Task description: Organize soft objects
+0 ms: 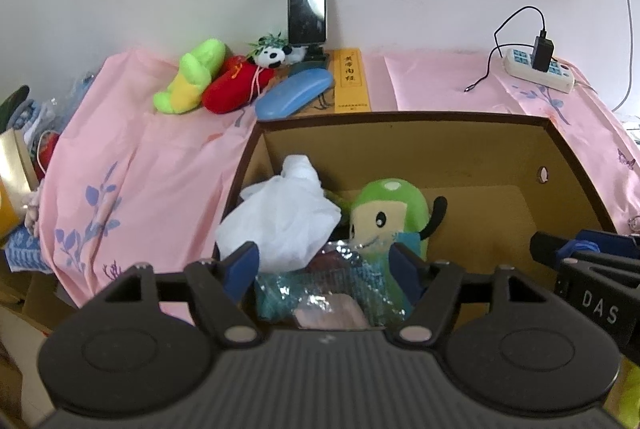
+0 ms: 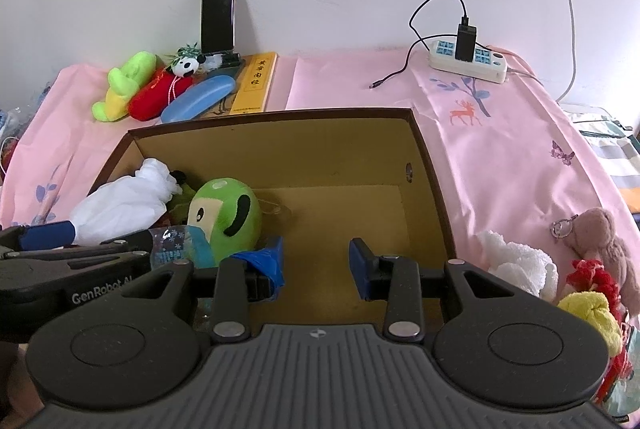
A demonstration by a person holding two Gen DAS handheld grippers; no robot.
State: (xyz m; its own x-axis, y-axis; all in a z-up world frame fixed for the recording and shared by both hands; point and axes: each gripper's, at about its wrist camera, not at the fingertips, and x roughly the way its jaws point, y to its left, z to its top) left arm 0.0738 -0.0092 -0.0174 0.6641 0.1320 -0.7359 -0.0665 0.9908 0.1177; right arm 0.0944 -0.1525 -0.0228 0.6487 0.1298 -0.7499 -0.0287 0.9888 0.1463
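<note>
A brown cardboard box (image 1: pixel 408 119) (image 2: pixel 280 117) stands on the pink cloth. Inside lie a white soft bundle (image 1: pixel 280 217) (image 2: pixel 124 205), a green plush with a face (image 1: pixel 388 213) (image 2: pixel 224 217) and a shiny teal wrapped packet (image 1: pixel 320 293). My left gripper (image 1: pixel 320 265) is open over the box's near left part, its jaws either side of the packet and holding nothing. My right gripper (image 2: pixel 316 261) is open and empty over the box's bare floor. Loose soft toys lie outside: a white fluffy one (image 2: pixel 516 261), a brown bear (image 2: pixel 604 241), a yellow one (image 2: pixel 592 313).
At the back left lie a green-yellow plush (image 1: pixel 192 77), a red plush (image 1: pixel 236 85), a panda plush (image 1: pixel 272 53), a blue case (image 1: pixel 292 93), a yellow book (image 1: pixel 352 81) and a phone on a stand (image 1: pixel 307 5). A power strip (image 1: pixel 540 69) with cable lies back right.
</note>
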